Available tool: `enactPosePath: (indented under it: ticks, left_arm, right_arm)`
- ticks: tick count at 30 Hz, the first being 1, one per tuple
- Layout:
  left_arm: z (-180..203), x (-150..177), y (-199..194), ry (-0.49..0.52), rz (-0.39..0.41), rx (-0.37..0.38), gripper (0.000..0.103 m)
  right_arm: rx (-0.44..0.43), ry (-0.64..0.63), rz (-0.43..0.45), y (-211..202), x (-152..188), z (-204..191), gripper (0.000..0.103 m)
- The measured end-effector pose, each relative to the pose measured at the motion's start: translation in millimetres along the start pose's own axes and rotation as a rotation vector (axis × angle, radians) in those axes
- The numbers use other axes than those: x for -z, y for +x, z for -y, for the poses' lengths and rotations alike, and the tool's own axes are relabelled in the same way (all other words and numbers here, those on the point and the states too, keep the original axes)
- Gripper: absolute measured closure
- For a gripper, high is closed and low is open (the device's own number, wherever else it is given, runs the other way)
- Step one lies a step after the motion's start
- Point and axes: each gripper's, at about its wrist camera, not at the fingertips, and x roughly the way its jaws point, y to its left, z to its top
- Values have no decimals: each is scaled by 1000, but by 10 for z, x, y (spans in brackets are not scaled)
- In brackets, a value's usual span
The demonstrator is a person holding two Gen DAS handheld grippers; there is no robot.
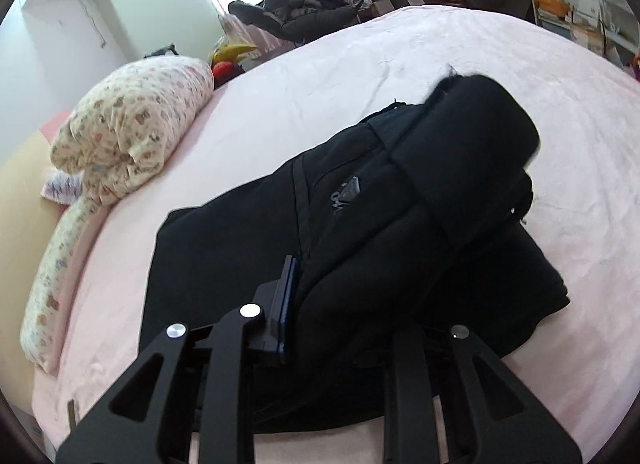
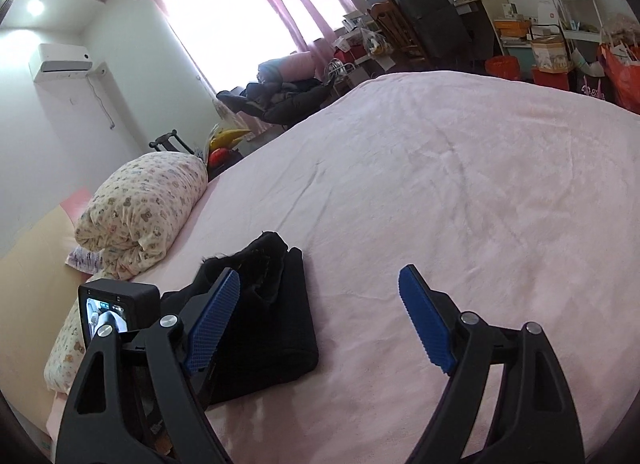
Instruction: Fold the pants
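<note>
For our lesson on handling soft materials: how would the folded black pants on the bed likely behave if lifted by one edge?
The black pants would probably flop: thick folds bulge and sag over the left gripper. Layers look loose, so the fold may fall open. The soft pink bedspread would likely drag when they are pushed.

My left gripper [image 1: 320, 304] has its right finger buried under the black pants [image 1: 360, 223], so only one blue pad shows. From my right wrist, the pants' [image 2: 272, 320] near end sits hidden behind my left finger [image 2: 212, 324]. The pants' small logo is unreadable.
</note>
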Motion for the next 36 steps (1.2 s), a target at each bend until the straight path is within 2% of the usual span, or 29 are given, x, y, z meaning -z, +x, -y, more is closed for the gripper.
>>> enactPosePath:
  ticks: [5,10,11,12,14,16,19,20,21,22,23,25,27,29,31,33,36]
  left_arm:
    - [14,-23,-104,-25,17,11,82]
    - [201,73,-186,27,49,7,82]
    - [293,114,-186,51,47,1,80]
    - [365,155,-138,82,37,6,73]
    - [460,243,-32,118,12,5,69]
    - [452,309,-28,115,32,6,65]
    - [279,357,-136,32,62,138,50]
    - [175,374,-196,-12,72,242,37]
    - [124,387,-235,-34,79,314,15]
    - [54,409,-289,-65,96,403,8]
    - [-27,448,-368,-104,123,461,6]
    - [-65,495,-476,-126,141,494,6]
    - [-143,526,-503,-137,131,457,6]
    - [-226,577,-523,-155,133,380,6]
    - [-277,640,-568,-160,136,265,5]
    - [-361,698,-626,-150,155,118,3]
    - [-467,756,-700,-121,183,-42,2]
  right_arm:
    - [6,-7,11,-13,11,-11,19]
    - [21,1,9,7,22,-2,19]
    - [23,2,8,14,20,4,19]
    - [28,3,8,20,21,10,19]
    - [36,2,10,23,13,18,19]
    - [43,3,19,15,8,26,19]
    - [69,-26,45,5,9,16,19]
    - [72,-31,49,5,13,7,19]
    - [70,-31,52,9,17,1,19]
    - [67,-31,52,11,22,-3,19]
    - [65,-33,54,14,27,-11,19]
    - [65,-50,59,24,36,-35,19]
    - [58,-72,67,24,51,-65,19]
    - [45,-97,78,14,72,-111,20]
    - [25,-151,98,11,94,-196,23]
    - [-8,-204,98,33,133,-287,30]
    - [-90,-266,44,155,199,-451,39]
